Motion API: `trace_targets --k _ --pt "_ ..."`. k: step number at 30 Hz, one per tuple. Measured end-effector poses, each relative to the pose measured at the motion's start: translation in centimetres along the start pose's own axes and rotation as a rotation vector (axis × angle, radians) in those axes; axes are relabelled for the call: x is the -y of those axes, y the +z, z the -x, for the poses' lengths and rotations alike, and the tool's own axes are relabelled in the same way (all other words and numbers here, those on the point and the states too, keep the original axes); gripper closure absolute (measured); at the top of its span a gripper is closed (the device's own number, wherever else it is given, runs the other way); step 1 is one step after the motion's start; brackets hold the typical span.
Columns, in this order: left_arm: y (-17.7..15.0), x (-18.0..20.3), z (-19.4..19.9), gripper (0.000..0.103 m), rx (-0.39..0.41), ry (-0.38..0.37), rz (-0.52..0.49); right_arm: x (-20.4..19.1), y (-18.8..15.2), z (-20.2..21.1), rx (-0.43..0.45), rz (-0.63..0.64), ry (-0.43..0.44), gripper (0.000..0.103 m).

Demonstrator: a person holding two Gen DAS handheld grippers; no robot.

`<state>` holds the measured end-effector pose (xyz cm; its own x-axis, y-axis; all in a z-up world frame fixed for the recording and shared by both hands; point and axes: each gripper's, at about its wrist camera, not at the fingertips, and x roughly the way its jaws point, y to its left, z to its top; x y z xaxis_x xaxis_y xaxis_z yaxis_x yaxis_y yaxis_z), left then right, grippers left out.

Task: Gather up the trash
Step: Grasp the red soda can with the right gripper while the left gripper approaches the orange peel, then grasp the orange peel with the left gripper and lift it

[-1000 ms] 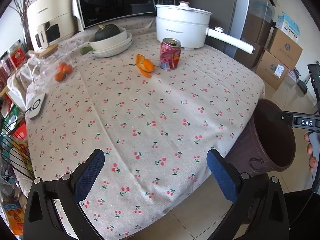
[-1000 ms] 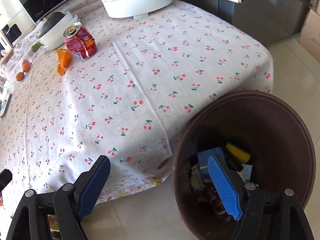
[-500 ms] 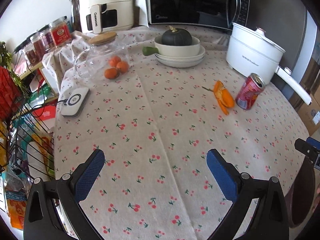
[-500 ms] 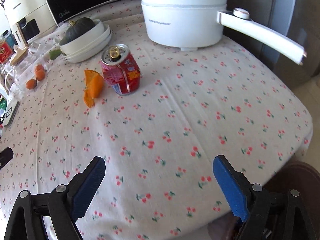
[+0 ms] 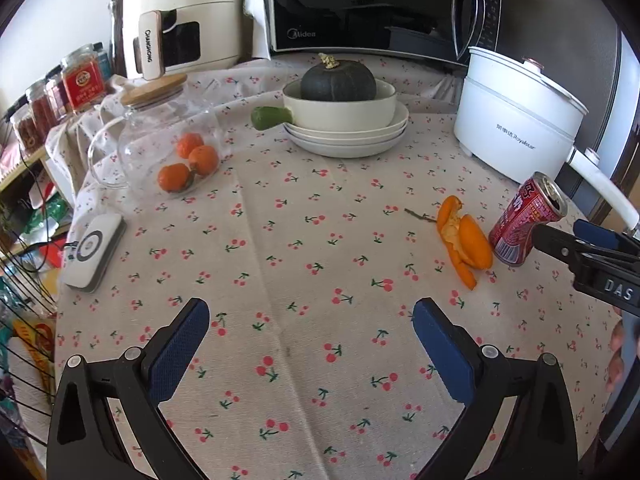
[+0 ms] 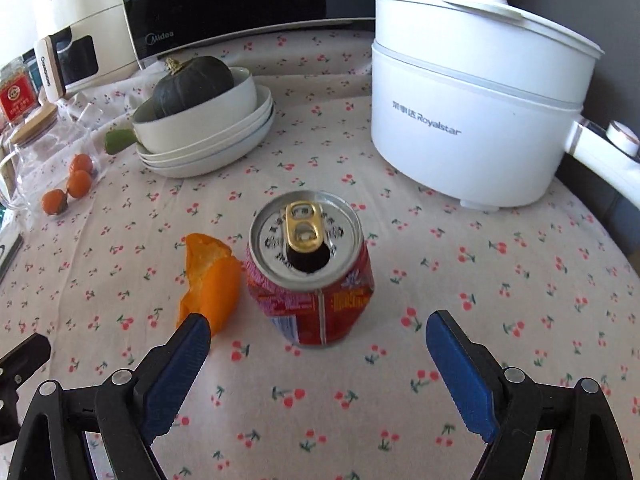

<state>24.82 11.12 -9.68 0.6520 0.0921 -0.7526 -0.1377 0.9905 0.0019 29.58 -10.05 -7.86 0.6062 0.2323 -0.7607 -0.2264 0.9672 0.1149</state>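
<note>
So the red can (image 6: 310, 270) sits upright on the cherry-print counter (image 6: 500, 300), orange peel (image 6: 210, 280) touching its left side. Right tool (image 6: 318, 342) hangs just short of it, jaws wide apart, holding nothing. Left tool (image 5: 311, 326) is also spread wide over bare cloth, well apart from the can.

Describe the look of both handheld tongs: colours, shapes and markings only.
Left tongs and right tongs match: black angular frames with triangular cut-outs and silver screws, carrying textured blue rectangular pads. The right tool's body carries white "DAS" lettering. No cables or sleeves visible.
</note>
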Motion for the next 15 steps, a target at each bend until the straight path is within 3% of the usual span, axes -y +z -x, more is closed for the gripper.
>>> trace_targets --k 5,7,15 --pt "0.2 1.4 -1.7 0.001 -0.010 -0.059 -0.004 -0.1 1.6 -1.4 0.036 0.021 0.026 0.017" --pt "0.4 1.7 -2.3 0.001 -0.012 -0.080 0.007 -0.1 2.0 -1.8 0.034 0.033 0.054 0.040" --pt "2.2 5.7 -3.8 0.018 -0.034 -0.212 -0.016 2.6 1.5 -0.3 0.031 0.004 0.076 0.040"
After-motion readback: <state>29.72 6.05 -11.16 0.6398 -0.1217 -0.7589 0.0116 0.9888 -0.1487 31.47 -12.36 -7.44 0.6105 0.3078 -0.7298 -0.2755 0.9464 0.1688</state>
